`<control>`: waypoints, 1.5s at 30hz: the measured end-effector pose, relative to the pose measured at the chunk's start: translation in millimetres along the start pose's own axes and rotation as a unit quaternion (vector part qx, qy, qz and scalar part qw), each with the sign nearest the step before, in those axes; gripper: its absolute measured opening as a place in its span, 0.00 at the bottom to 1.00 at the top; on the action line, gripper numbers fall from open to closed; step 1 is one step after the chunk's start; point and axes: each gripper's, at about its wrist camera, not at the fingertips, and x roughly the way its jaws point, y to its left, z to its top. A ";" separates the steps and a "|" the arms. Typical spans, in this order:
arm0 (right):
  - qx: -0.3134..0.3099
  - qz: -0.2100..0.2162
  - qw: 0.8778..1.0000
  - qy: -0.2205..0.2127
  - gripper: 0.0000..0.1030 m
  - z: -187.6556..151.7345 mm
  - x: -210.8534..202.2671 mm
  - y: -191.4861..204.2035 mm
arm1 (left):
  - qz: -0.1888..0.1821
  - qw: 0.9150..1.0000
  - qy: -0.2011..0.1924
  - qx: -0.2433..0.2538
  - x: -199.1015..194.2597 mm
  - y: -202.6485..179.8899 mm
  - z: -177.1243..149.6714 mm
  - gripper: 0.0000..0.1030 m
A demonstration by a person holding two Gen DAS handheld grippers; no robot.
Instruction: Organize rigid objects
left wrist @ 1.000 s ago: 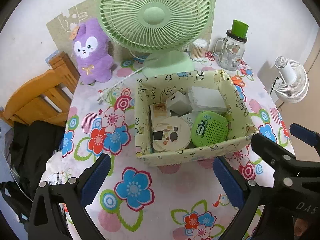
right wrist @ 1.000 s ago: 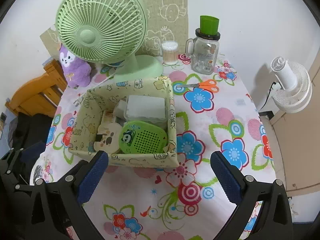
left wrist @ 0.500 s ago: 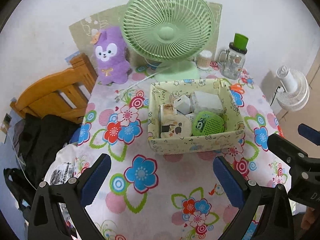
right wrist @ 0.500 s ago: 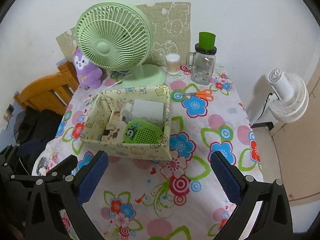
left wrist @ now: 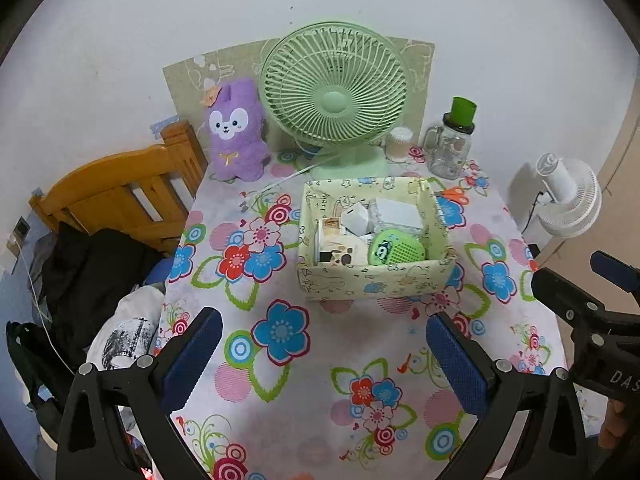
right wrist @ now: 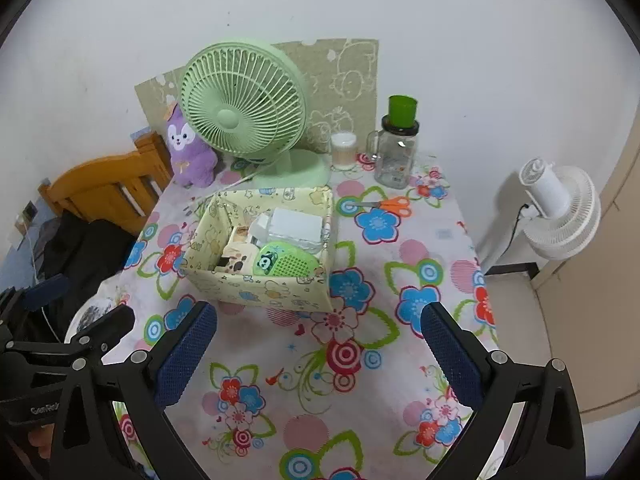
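Observation:
A pale yellow fabric box [left wrist: 372, 282] [right wrist: 256, 286] stands mid-table on the floral cloth. Inside lie a green round case [left wrist: 394, 248] [right wrist: 286, 266], a white block [left wrist: 396, 212] [right wrist: 296, 224], a small white cube [left wrist: 354, 216] and a cream case with dark spots [left wrist: 340, 250] [right wrist: 236, 264]. My left gripper [left wrist: 320, 354] hangs open above the near part of the table, well short of the box, nothing between its blue pads. My right gripper [right wrist: 320, 350] is open too, empty, at the same distance. Each gripper shows at the edge of the other's view.
Along the back stand a green desk fan [left wrist: 334, 98] [right wrist: 240, 108], a purple plush toy [left wrist: 236, 132], a cotton-swab jar [right wrist: 343, 150] and a glass jar with green lid [right wrist: 398, 148]. Orange scissors [right wrist: 390, 204] lie right of the box. A wooden chair [left wrist: 116, 196] stands left, a white fan [right wrist: 560, 212] right.
Both grippers have pulled back and up from the box, which now looks smaller and farther off. Both stayed open and empty. The box contents have not moved.

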 end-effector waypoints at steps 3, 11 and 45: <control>0.001 -0.007 1.000 -0.005 1.00 -3.3 -10.7 1.1 | 0.001 1.000 0.000 -0.002 -7.9 -0.5 -5.2 1.00; 0.006 -0.016 1.000 -0.020 1.00 -14.6 -35.5 1.5 | 0.006 1.000 -0.026 -0.004 -30.1 0.5 -12.2 1.00; -0.002 -0.031 0.999 -0.034 1.00 -18.8 -55.5 9.5 | 0.006 0.999 -0.029 0.013 -45.6 -5.4 -21.4 1.00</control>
